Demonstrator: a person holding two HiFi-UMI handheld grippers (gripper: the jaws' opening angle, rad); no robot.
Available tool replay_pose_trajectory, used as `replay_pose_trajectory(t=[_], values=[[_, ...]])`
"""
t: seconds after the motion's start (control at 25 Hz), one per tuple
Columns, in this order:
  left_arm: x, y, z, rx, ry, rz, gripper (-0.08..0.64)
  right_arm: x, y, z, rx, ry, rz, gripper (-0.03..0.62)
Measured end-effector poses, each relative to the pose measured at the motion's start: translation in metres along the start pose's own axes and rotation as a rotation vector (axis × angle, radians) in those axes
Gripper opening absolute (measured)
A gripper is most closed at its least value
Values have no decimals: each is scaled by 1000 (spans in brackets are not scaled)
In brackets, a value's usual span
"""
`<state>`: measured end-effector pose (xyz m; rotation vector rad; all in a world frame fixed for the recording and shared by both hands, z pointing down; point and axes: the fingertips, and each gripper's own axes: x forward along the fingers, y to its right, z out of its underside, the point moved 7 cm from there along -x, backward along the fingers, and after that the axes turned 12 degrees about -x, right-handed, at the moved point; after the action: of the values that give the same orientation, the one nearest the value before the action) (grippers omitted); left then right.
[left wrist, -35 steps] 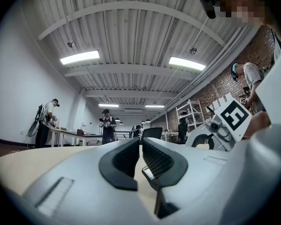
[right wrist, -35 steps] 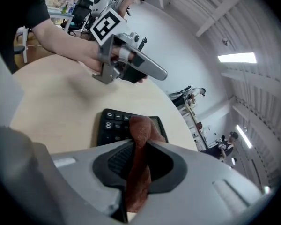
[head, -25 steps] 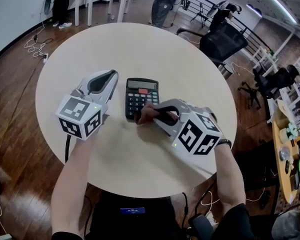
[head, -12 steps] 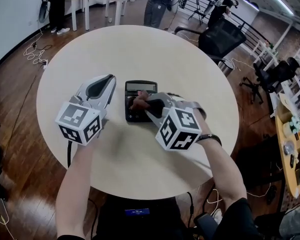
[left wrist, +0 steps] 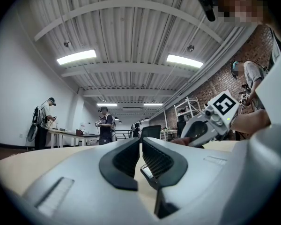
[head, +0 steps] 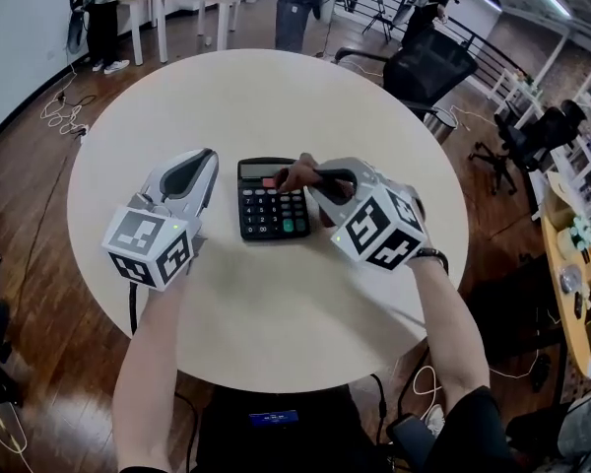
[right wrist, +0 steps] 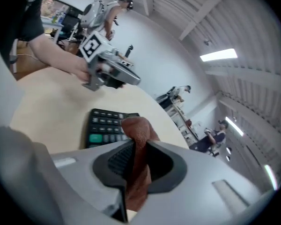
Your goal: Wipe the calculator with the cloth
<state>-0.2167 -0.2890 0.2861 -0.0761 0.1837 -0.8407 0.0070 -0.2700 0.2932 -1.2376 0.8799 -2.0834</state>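
Calculator (head: pixel 272 205) lies flat mid-tabletop (head: pixel 276 97), its top right corner hidden under the brown cloth (head: pixel 295 174) clamped in the right tool (head: pixel 311 175). Left of the calculator, the left tool (head: pixel 208 158) rests closed and empty; only its own view shows the pads meeting.

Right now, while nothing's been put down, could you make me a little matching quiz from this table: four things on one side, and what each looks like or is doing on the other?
Things:
1. calculator
2. cloth
3. left claw
4. right claw

Descriptions:
A. shut with nothing in it, off to one side of the calculator
B. reddish-brown, pinched between two jaws
C. black, lying flat on the round table
D. clamped on the cloth, at the calculator's display end

Pairs: 1-C, 2-B, 3-A, 4-D
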Motion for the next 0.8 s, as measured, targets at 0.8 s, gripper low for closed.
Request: replay_pose_trajectory(t=[0.8], values=[[3, 3, -1, 3, -8, 11, 25, -36, -57, -12, -93, 85, -281, 51]])
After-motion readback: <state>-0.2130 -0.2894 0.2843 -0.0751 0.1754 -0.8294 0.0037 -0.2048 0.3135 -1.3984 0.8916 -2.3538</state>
